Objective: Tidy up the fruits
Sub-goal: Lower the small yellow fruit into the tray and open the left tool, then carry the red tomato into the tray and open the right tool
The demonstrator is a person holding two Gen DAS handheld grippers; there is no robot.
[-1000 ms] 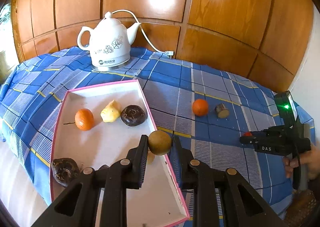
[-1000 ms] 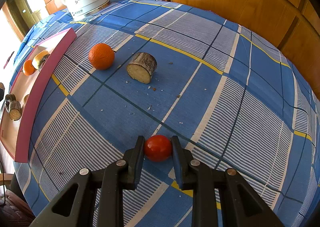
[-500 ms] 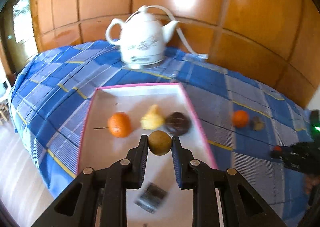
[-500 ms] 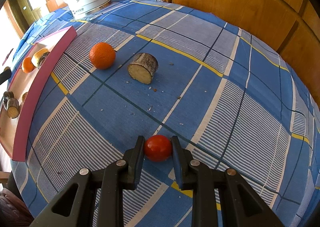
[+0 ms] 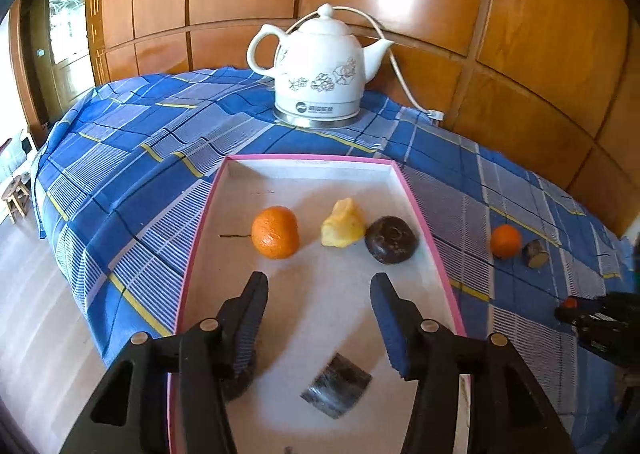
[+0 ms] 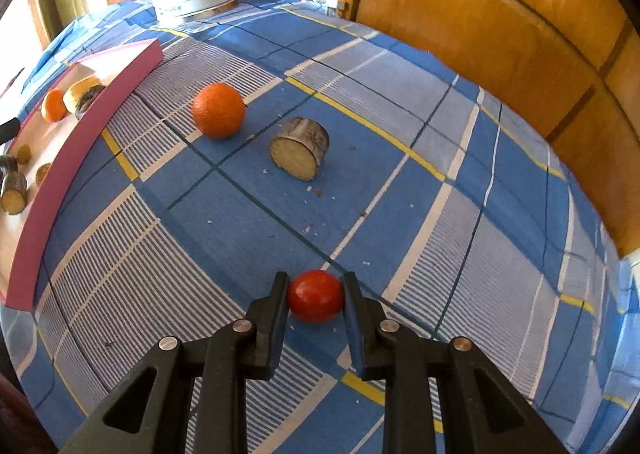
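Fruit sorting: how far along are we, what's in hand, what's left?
Done: the tray holds an orange, a yellow piece, a dark round fruit and a cut stalk piece. In hand: the right gripper grips the red fruit; the left gripper is open above the tray. Left on the cloth: another orange and a stalk piece.

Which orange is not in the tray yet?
The orange lying on the blue checked cloth, beside the cut log-like piece. The other orange already sits inside the pink-edged tray, next to the yellow fruit.
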